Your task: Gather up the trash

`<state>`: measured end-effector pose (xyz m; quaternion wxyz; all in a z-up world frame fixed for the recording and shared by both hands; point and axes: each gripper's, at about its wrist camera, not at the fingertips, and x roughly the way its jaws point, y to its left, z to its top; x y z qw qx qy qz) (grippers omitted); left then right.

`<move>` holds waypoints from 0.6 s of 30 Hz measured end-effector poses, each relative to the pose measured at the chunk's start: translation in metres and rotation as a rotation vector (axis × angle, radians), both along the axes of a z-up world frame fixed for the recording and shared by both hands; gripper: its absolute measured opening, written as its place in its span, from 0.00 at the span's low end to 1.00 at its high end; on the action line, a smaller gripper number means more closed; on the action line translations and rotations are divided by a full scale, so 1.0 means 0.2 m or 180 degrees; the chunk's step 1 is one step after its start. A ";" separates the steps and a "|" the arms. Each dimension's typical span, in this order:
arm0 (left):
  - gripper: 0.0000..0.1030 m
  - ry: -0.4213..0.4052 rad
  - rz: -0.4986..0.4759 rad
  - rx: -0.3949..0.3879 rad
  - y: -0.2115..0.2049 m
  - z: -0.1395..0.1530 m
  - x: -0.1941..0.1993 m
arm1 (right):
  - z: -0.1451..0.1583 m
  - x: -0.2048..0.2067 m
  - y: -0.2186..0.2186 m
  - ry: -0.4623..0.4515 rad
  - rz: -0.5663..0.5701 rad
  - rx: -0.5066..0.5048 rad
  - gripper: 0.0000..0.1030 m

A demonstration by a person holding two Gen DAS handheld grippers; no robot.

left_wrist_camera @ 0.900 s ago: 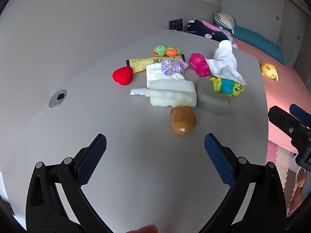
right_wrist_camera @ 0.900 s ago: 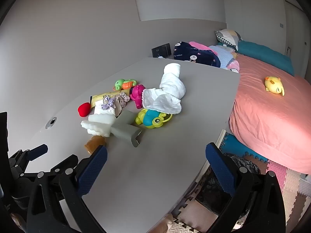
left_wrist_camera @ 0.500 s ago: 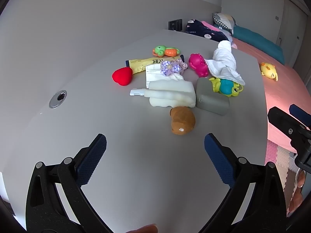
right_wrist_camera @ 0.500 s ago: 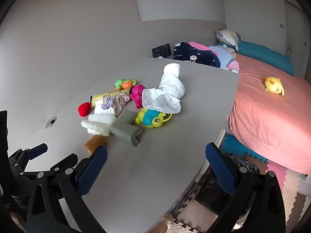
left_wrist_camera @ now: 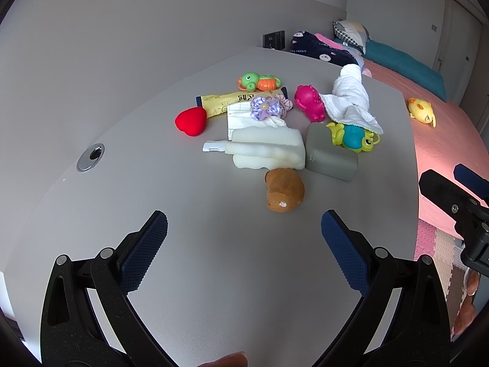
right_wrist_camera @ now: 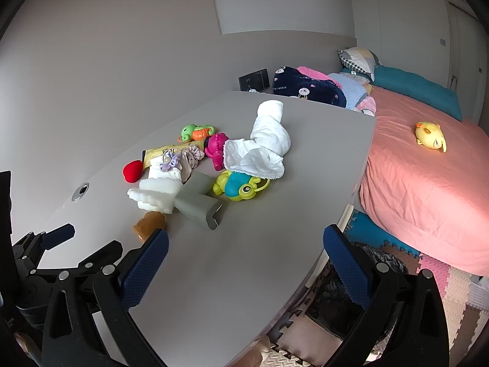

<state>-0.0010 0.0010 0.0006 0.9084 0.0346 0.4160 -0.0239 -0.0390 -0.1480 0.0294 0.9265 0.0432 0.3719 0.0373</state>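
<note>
A pile of toys and trash lies on the grey table (left_wrist_camera: 214, 275). It holds a white foam piece (left_wrist_camera: 269, 150), a grey foam block (left_wrist_camera: 331, 159), a yellow wrapper (left_wrist_camera: 223, 102), a paper scrap (left_wrist_camera: 241, 116), a white cloth (left_wrist_camera: 351, 98) and a brown plush (left_wrist_camera: 284, 189). My left gripper (left_wrist_camera: 244, 241) is open and empty, short of the brown plush. My right gripper (right_wrist_camera: 244, 263) is open and empty over the table's near right edge, above a black-lined bin (right_wrist_camera: 366, 281).
Toys in the pile: a red heart (left_wrist_camera: 191, 120), a green-orange turtle (left_wrist_camera: 259, 81), a pink toy (left_wrist_camera: 308, 102), a green-blue frog (left_wrist_camera: 351, 137). A cable hole (left_wrist_camera: 90, 161) is at left. A pink bed (right_wrist_camera: 428, 165) with a yellow toy (right_wrist_camera: 429, 134) stands right of the table.
Both views have shifted very slightly; the pile sits a touch lower in the left wrist view. Nothing was taken hold of.
</note>
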 end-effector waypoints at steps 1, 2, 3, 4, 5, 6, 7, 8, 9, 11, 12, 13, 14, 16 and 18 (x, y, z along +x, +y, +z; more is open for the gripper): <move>0.94 0.0002 -0.0004 0.0000 0.00 0.00 0.00 | 0.00 0.00 0.00 -0.0002 -0.0001 -0.0002 0.98; 0.94 0.0001 -0.0004 0.0001 0.00 0.00 0.00 | 0.00 0.00 0.00 -0.0002 -0.0002 -0.0005 0.98; 0.94 0.0000 -0.0003 0.0001 0.00 0.00 0.00 | 0.00 0.00 0.00 -0.0005 -0.0005 -0.0008 0.98; 0.94 0.0002 -0.0006 0.0002 0.00 0.00 0.00 | 0.00 -0.01 0.00 -0.0009 -0.0008 -0.0012 0.98; 0.94 0.0003 -0.0006 0.0003 -0.01 0.01 0.00 | 0.00 -0.01 0.00 -0.0009 -0.0008 -0.0013 0.98; 0.94 0.0000 -0.0004 0.0002 0.00 0.00 0.00 | 0.00 -0.01 0.00 -0.0009 -0.0010 -0.0013 0.98; 0.94 0.0002 -0.0003 0.0002 0.00 0.01 -0.01 | 0.00 -0.01 0.00 -0.0008 -0.0009 -0.0011 0.98; 0.94 0.0002 -0.0004 -0.0001 0.00 0.01 -0.01 | -0.01 -0.02 0.00 -0.0008 -0.0011 -0.0010 0.98; 0.94 -0.0001 -0.0004 0.0001 0.00 0.00 0.00 | 0.00 -0.01 0.00 -0.0010 -0.0007 -0.0014 0.98; 0.94 -0.0002 -0.0002 0.0000 0.00 0.00 -0.01 | 0.00 -0.01 0.00 -0.0007 -0.0007 -0.0016 0.98; 0.94 -0.0001 -0.0005 -0.0002 0.00 0.00 0.00 | 0.00 -0.01 0.00 -0.0006 -0.0006 -0.0013 0.98; 0.94 -0.0001 -0.0006 0.0001 0.00 0.00 0.00 | 0.00 -0.01 0.00 -0.0006 -0.0006 -0.0014 0.98; 0.94 -0.0003 -0.0007 0.0004 0.00 0.00 0.00 | 0.00 -0.01 0.00 -0.0007 -0.0006 -0.0015 0.98; 0.94 -0.0001 -0.0008 0.0001 0.00 0.00 0.00 | 0.00 -0.01 0.00 -0.0007 -0.0005 -0.0014 0.98; 0.94 0.0000 -0.0009 -0.0002 0.00 0.00 0.00 | 0.00 -0.02 0.00 -0.0009 -0.0012 -0.0012 0.98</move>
